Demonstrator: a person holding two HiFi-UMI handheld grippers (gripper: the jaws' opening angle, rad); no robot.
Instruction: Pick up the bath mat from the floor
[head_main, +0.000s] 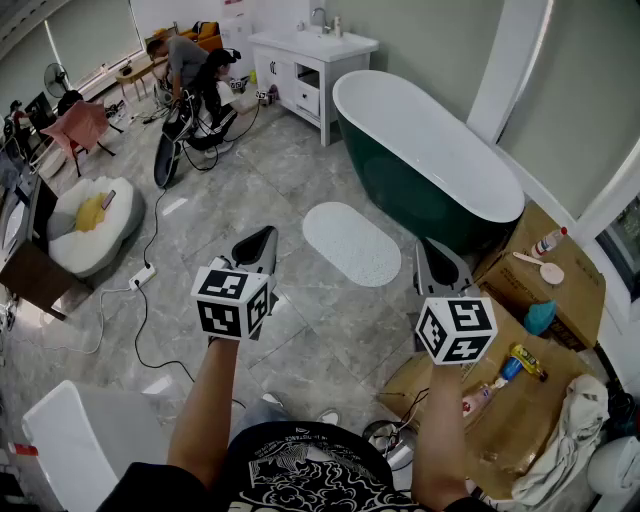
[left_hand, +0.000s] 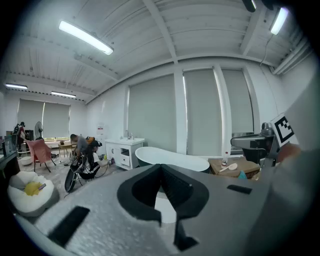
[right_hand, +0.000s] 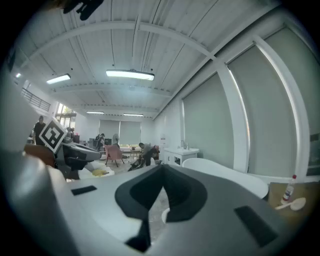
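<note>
Mat (head_main: 351, 243) is lying flat on the tiled floor (head_main: 230, 200), just beside the tub (head_main: 430, 160), where I judge it is serving as a step-out pad. I am holding both tools up in front of me, well apart from it. My left gripper (head_main: 262, 236) is pointing slightly down toward the mat, its jaws pressing together with nothing between them. My right gripper (head_main: 432, 250) is sitting about level, jaws likewise clenched on nothing. In each gripper view the mat is showing as a pale patch beyond the closed tips. I am judging the pick-up as not yet begun: the jaws are needing to part before either can take an edge. The mat is looking thin and flush to the tile, so catching its rim is likely calling for a low, shallow approach.
</note>
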